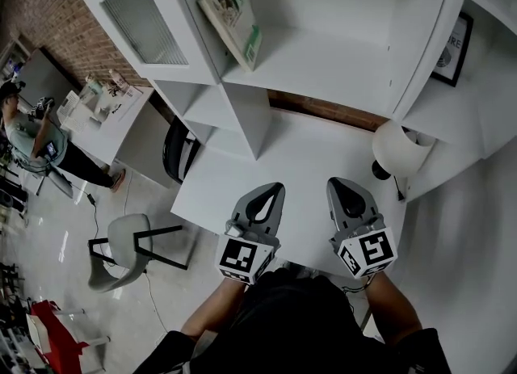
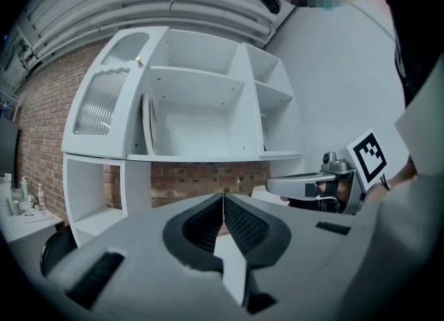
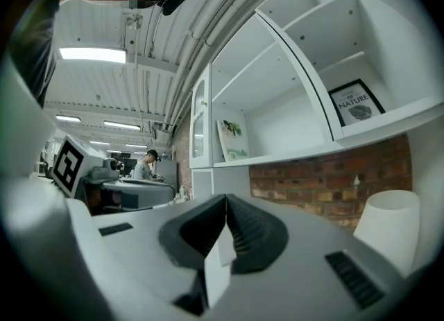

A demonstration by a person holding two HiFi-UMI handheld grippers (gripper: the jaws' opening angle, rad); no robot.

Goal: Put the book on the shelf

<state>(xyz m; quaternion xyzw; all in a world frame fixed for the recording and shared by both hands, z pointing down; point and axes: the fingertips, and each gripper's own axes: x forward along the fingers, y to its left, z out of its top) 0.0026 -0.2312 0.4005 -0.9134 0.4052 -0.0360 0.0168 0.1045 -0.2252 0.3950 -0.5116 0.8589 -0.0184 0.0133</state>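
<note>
Shelf (image 1: 323, 65): white, several compartments, standing at the back of the table.
Table (image 1: 299, 162): white, bare in front of me.
Book (image 1: 233, 21): already in the wide middle compartment, leaning against its left wall, touched by neither tool. I judge the job done, with nothing left but to draw back.
My left gripper (image 1: 277, 188) and right gripper (image 1: 336, 182): low over the table's near edge, well apart from the book, jaws pressed together, holding nothing.
</note>
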